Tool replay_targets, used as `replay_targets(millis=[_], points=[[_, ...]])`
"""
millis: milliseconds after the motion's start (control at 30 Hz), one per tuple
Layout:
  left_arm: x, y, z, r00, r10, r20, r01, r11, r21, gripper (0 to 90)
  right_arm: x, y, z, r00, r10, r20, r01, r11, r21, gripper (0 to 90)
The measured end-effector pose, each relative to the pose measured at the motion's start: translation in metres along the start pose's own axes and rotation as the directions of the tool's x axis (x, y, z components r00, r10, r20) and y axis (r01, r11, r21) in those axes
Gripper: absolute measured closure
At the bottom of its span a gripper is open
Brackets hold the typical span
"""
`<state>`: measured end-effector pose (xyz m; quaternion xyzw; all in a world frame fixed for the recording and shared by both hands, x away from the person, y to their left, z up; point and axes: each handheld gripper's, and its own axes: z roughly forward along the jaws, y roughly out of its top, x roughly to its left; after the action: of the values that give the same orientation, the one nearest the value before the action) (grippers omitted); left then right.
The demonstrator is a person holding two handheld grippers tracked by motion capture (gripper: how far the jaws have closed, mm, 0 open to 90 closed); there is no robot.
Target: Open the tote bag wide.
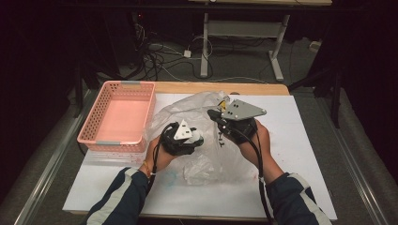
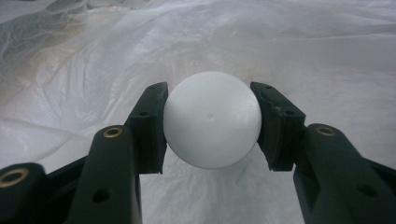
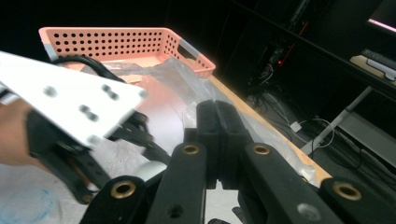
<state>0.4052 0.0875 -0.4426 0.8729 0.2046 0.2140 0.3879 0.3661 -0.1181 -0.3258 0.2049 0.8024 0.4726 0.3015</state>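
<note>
A white foam ball (image 2: pixel 212 119) sits squeezed between the pads of my left gripper (image 2: pixel 211 126), which is shut on it. Around it lies the crumpled film of a clear plastic bag (image 2: pixel 280 46). From above, the left gripper (image 1: pixel 199 137) reaches into the bag (image 1: pixel 197 105) at the middle of the table. My right gripper (image 1: pixel 212 114) is just to its right, at the bag's upper edge. Its jaws are pressed together (image 3: pixel 218 114) with a fold of the bag (image 3: pixel 187 84) pinched at their tips. A bit of the ball (image 3: pixel 152 170) peeks out below the left gripper's white plate.
A pink perforated basket (image 1: pixel 94 119) stands at the table's left, seen also behind the left hand (image 3: pixel 112 44). A white sheet (image 1: pixel 300 140) covers the wooden table (image 1: pixel 211 87). Beyond the far edge are cables and desk legs on the floor.
</note>
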Motion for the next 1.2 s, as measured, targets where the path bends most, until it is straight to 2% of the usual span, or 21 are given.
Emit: replay_targets(millis=[67, 100, 167, 233, 300, 400, 500, 567, 700, 733, 767, 800, 867, 933, 1033, 1100, 1200], points=[[0.001, 0.001, 0.005, 0.9999, 0.001, -0.013, 0.0, 0.9998, 0.018, 48.6, 0.0, -0.002, 0.001, 1.0, 0.004, -0.001, -0.004, 1.0, 0.005, 90.0], [0.0, 0.001, 0.01, 0.9991, -0.007, -0.041, 0.008, 0.9995, 0.032, 48.6, -0.001, -0.002, 0.001, 1.0, 0.007, -0.001, -0.007, 1.0, 0.007, 90.0], [0.001, 0.001, 0.018, 0.9982, -0.026, -0.054, 0.028, 0.999, 0.035, 48.1, -0.001, -0.004, 0.002, 1.0, 0.007, -0.003, -0.007, 1.0, 0.008, 90.0], [0.002, 0.0, 0.021, 0.9984, -0.021, -0.053, 0.024, 0.9983, 0.053, 47.4, -0.001, -0.005, 0.003, 1.0, 0.006, -0.002, -0.006, 1.0, 0.01, 90.0], [0.001, 0.0, 0.015, 0.9973, -0.035, -0.065, 0.036, 0.9991, 0.024, 35.7, -0.001, -0.009, 0.004, 0.9999, 0.012, -0.003, -0.012, 1.0, 0.018, 90.0], [-0.001, 0.0, 0.008, 0.9955, -0.04, -0.086, 0.04, 0.9992, -0.002, 32.0, -0.002, -0.011, 0.005, 0.9999, 0.015, 0.0, -0.015, 1.0, 0.02, 90.0], [-0.006, -0.001, -0.009, 0.9948, 0.011, -0.102, -0.013, 0.9998, -0.016, 30.1, -0.004, -0.014, 0.004, 0.9997, 0.025, 0.007, -0.026, 0.999, 0.019, 90.0], [-0.009, -0.002, -0.022, 0.9914, 0.039, -0.125, -0.043, 0.9987, -0.026, 29.3, -0.005, -0.016, 0.003, 0.9996, 0.026, 0.009, -0.026, 0.999, 0.019, 90.0], [-0.014, -0.006, -0.053, 0.9865, 0.065, -0.15, -0.076, 0.9946, -0.07, 29.3, -0.005, -0.018, 0.002, 0.9994, 0.031, 0.016, -0.031, 0.999, 0.022, 90.0], [-0.016, -0.008, -0.07, 0.9831, 0.081, -0.164, -0.097, 0.9914, -0.089, 29.3, -0.005, -0.018, 0.001, 0.9994, 0.031, 0.018, -0.031, 0.999, 0.023, 90.0], [-0.016, -0.008, -0.07, 0.9831, 0.081, -0.164, -0.097, 0.9914, -0.089, 29.3, -0.005, -0.019, 0.0, 0.9993, 0.033, 0.017, -0.034, 0.999, 0.022, 90.0], [-0.017, -0.009, -0.079, 0.9806, 0.087, -0.175, -0.106, 0.9896, -0.098, 29.3, -0.005, -0.019, 0.0, 0.9993, 0.033, 0.017, -0.034, 0.999, 0.022, 90.0], [-0.017, -0.012, -0.096, 0.9776, 0.086, -0.192, -0.109, 0.9874, -0.115, 29.2, -0.005, -0.02, -0.001, 0.999, 0.043, 0.013, -0.044, 0.999, 0.02, 90.0], [-0.017, -0.017, -0.112, 0.969, 0.088, -0.231, -0.119, 0.9852, -0.123, 27.2, -0.004, -0.021, -0.003, 0.9988, 0.048, 0.007, -0.048, 0.999, 0.017, 90.0], [-0.014, -0.027, -0.132, 0.9649, 0.055, -0.257, -0.096, 0.9845, -0.147, 26.6, -0.003, -0.024, -0.005, 0.9982, 0.059, -0.003, -0.059, 0.998, 0.017, 90.0], [-0.011, -0.034, -0.14, 0.9583, 0.049, -0.282, -0.092, 0.9858, -0.141, 26.6, -0.002, -0.028, -0.008, 0.9977, 0.068, -0.008, -0.068, 0.998, 0.018, 90.0], [-0.004, -0.046, -0.144, 0.9535, 0.024, -0.3, -0.062, 0.9911, -0.118, 25.5, -0.001, -0.029, -0.01, 0.9974, 0.071, -0.008, -0.071, 0.997, 0.015, 90.0]])
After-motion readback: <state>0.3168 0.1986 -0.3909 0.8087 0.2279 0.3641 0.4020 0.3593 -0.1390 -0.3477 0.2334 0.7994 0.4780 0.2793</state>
